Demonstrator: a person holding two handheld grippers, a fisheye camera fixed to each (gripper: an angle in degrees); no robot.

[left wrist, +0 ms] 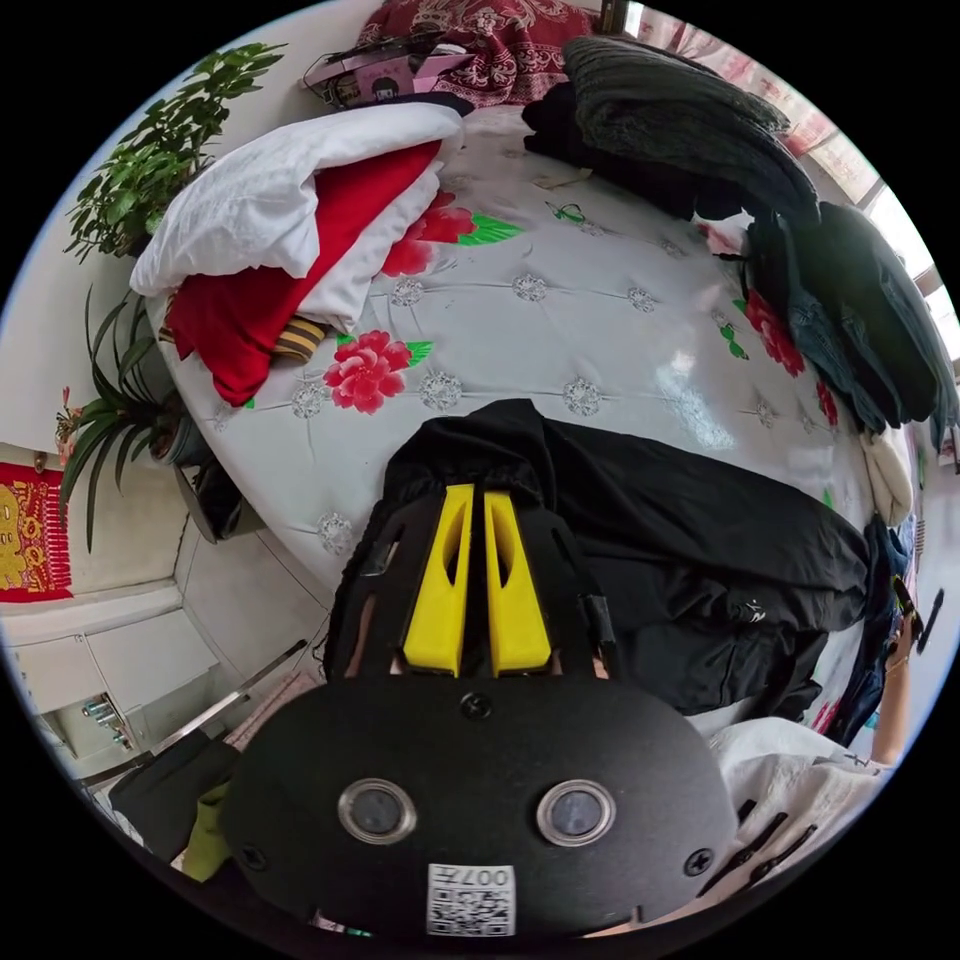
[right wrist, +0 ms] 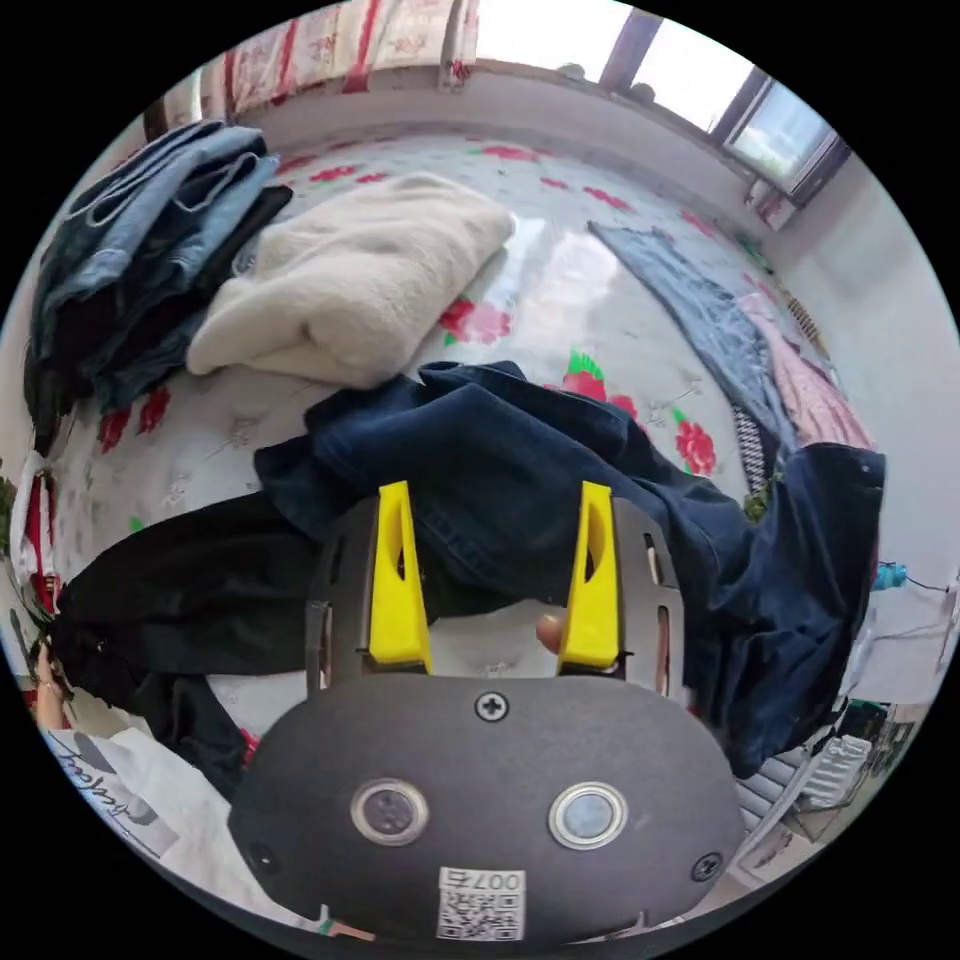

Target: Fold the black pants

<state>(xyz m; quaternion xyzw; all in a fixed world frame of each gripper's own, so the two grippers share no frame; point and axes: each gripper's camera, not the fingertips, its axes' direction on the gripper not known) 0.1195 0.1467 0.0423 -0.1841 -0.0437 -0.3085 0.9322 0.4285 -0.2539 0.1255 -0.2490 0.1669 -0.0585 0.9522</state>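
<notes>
The black pants [left wrist: 700,570] lie crumpled across the near edge of the flowered bed, with the gathered waistband at my left gripper [left wrist: 478,492]. Its yellow jaws stand almost together, pinching the waistband fabric. In the right gripper view the black pants [right wrist: 180,600] stretch away to the left. My right gripper [right wrist: 495,492] is open, its jaws wide apart above a heap of dark blue jeans [right wrist: 560,470], and nothing sits between them.
The flowered bed cover [left wrist: 560,310] carries a white and red bundle [left wrist: 290,230] and dark folded piles [left wrist: 860,310]. A cream sweater [right wrist: 350,270] and stacked jeans [right wrist: 140,230] lie beyond. Potted plants [left wrist: 130,200] stand off the bed's corner.
</notes>
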